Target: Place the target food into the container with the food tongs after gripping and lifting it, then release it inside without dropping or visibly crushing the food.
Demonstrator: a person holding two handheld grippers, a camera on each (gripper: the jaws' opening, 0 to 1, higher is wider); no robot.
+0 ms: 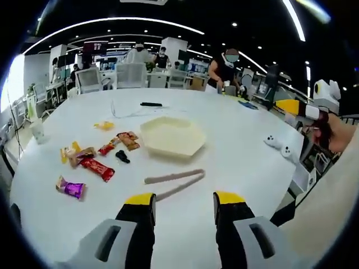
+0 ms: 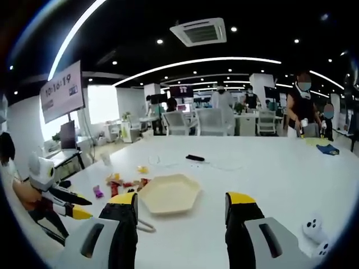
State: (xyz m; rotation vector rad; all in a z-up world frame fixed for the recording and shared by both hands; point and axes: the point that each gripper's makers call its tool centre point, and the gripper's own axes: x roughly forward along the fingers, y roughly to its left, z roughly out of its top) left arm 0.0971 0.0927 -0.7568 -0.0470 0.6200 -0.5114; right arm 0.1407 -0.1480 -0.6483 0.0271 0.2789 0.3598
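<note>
**Tongs on the bench, snacks waiting**

Both claws hang spread and empty above the white bench (image 1: 235, 145). The left claw (image 1: 184, 203) looks straight at the tongs (image 1: 174, 182), which lie flat just ahead of it, near the hexagonal tray (image 1: 171, 136). The right claw (image 2: 182, 203) faces the tray (image 2: 168, 193) too. Wrapped snacks (image 1: 95, 165) sit scattered beside the tray; which one is the target, I can't tell. They look light, crinkly and slippery, likely soft inside, so pinch across the middle, gently. The tongs seem thin and springy: grip the arms near the bend.
</note>
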